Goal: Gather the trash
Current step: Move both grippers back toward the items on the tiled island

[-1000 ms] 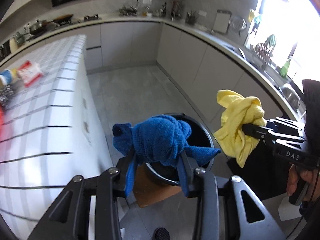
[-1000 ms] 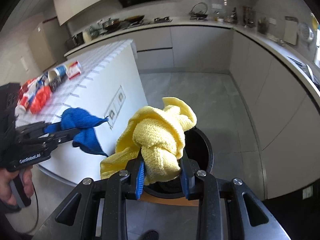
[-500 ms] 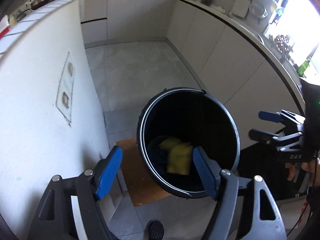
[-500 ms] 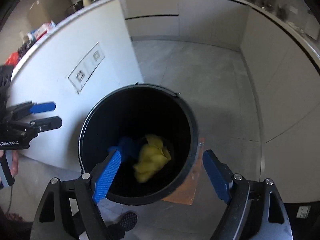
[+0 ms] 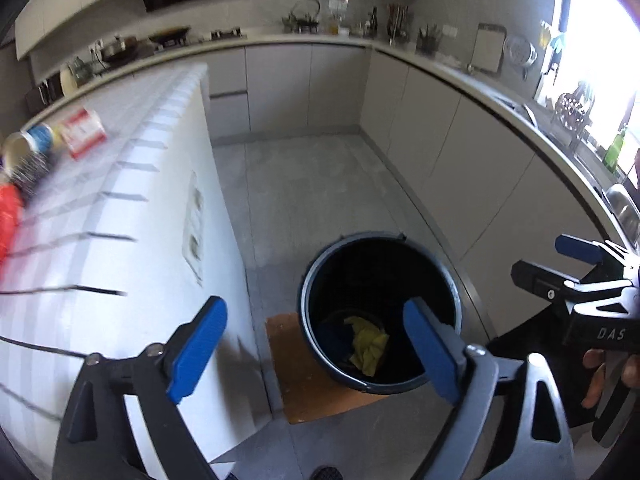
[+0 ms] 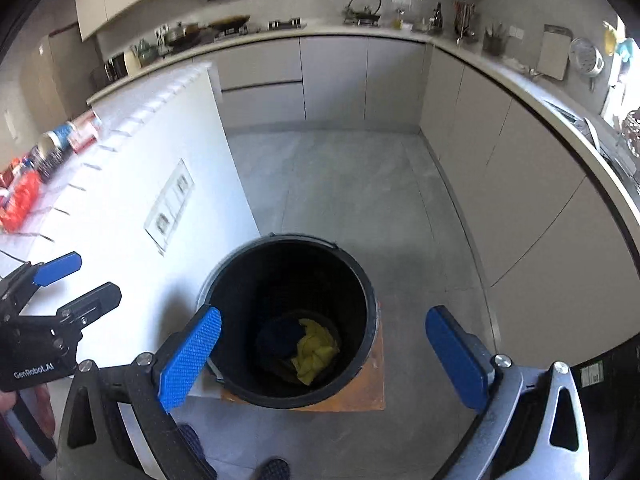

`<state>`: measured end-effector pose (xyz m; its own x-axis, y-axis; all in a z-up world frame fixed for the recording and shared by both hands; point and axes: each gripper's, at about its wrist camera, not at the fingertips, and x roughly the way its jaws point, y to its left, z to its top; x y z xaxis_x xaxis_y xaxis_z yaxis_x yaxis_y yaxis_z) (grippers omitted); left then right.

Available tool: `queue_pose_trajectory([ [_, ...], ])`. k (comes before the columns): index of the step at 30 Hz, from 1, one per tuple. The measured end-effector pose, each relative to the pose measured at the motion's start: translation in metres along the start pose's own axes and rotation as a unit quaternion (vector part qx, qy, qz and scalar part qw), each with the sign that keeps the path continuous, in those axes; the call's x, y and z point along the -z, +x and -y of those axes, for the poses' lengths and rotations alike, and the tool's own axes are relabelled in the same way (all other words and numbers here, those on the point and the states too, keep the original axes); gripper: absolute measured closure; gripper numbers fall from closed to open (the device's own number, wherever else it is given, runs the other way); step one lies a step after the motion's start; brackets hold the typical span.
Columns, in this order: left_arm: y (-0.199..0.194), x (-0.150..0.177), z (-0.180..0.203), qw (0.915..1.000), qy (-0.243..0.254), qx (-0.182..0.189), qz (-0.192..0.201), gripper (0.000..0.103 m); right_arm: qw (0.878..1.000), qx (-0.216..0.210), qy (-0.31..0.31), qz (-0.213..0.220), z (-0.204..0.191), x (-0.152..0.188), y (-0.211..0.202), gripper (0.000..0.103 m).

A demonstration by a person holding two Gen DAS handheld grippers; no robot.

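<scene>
The left gripper [image 5: 316, 344] has its blue fingers [image 5: 198, 336] spread wide with nothing between them, and the right gripper [image 6: 332, 354] is likewise wide open and empty. Both hang above a black bucket [image 6: 362, 280] that stands on a brown board [image 6: 380, 380] on the grey floor [image 6: 348, 184], just beside the end wall of the white tiled desk [image 6: 132, 184]. At the bottom of the bucket lie a yellow cloth [image 6: 314, 350] and a blue cloth [image 6: 278, 338], touching each other. Near the far left edge of the desk sit a red-and-white packet [image 5: 84, 132], a can [image 5: 34, 142] and a red bag [image 5: 8, 216], all blurred.
</scene>
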<state>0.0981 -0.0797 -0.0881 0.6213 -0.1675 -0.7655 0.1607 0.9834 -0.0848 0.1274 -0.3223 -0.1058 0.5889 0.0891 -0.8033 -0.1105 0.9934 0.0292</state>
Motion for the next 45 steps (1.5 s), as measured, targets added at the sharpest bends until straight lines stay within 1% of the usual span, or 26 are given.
queue_pose_trajectory([
  [2,-0.027,-0.002,-0.008,0.9999,-0.002,0.0,0.017,0.009,1.0,0.002,0.006,0.012,-0.003,-0.002,-0.017,0.0],
  [6,-0.06,-0.007,-0.021,0.9992,-0.005,-0.009,0.038,0.008,0.999,-0.001,0.013,0.043,-0.023,-0.009,-0.049,0.0],
  [8,-0.061,-0.008,-0.026,0.9987,-0.012,-0.013,0.049,0.006,0.998,-0.01,0.016,0.059,-0.036,-0.012,-0.068,0.0],
  [9,-0.069,-0.006,-0.033,0.9982,-0.015,-0.015,0.056,0.005,0.998,-0.014,0.016,0.066,-0.044,-0.014,-0.075,0.0],
  [12,-0.067,-0.01,-0.045,0.9966,-0.028,-0.031,0.071,0.004,0.995,-0.031,0.018,0.093,-0.064,-0.016,-0.092,0.0],
  [13,-0.075,-0.008,-0.054,0.9959,-0.032,-0.036,0.076,0.003,0.994,-0.032,0.016,0.101,-0.075,-0.017,-0.099,0.0],
  [15,-0.084,-0.003,-0.066,0.9949,-0.04,-0.043,0.081,0.002,0.995,-0.045,0.002,0.092,-0.092,-0.018,-0.102,0.0],
  [17,-0.094,0.003,-0.083,0.9935,-0.051,-0.052,0.088,0.002,0.996,-0.034,-0.017,0.083,-0.115,-0.019,-0.106,0.0],
  [18,-0.099,0.005,-0.09,0.9929,-0.056,-0.055,0.09,0.002,0.996,-0.038,-0.025,0.082,-0.126,-0.018,-0.108,0.0],
  [21,-0.114,0.018,-0.116,0.9907,-0.07,-0.062,0.099,0.002,0.994,-0.058,-0.04,0.089,-0.152,-0.018,-0.113,0.0],
  [22,-0.118,0.024,-0.127,0.9896,-0.076,-0.07,0.1,0.002,0.993,-0.062,-0.048,0.09,-0.162,-0.019,-0.114,0.0],
  [29,-0.137,0.038,-0.179,0.9833,-0.111,-0.094,0.109,0.002,0.986,-0.1,-0.09,0.102,-0.245,-0.026,-0.117,0.0],
  [32,-0.146,0.042,-0.204,0.9785,-0.128,-0.109,0.119,0.002,0.982,-0.11,-0.108,0.109,-0.276,-0.029,-0.119,0.0],
  [34,-0.15,0.046,-0.222,0.9749,-0.141,-0.119,0.124,0.002,0.98,-0.115,-0.117,0.113,-0.293,-0.031,-0.12,0.0],
  [38,-0.154,0.052,-0.252,0.9704,-0.158,-0.132,0.127,0.002,0.977,-0.121,-0.128,0.116,-0.32,-0.034,-0.12,0.0],
  [45,-0.159,0.059,-0.292,0.9643,-0.169,-0.157,0.129,0.002,0.974,-0.133,-0.14,0.122,-0.363,-0.037,-0.117,0.0],
])
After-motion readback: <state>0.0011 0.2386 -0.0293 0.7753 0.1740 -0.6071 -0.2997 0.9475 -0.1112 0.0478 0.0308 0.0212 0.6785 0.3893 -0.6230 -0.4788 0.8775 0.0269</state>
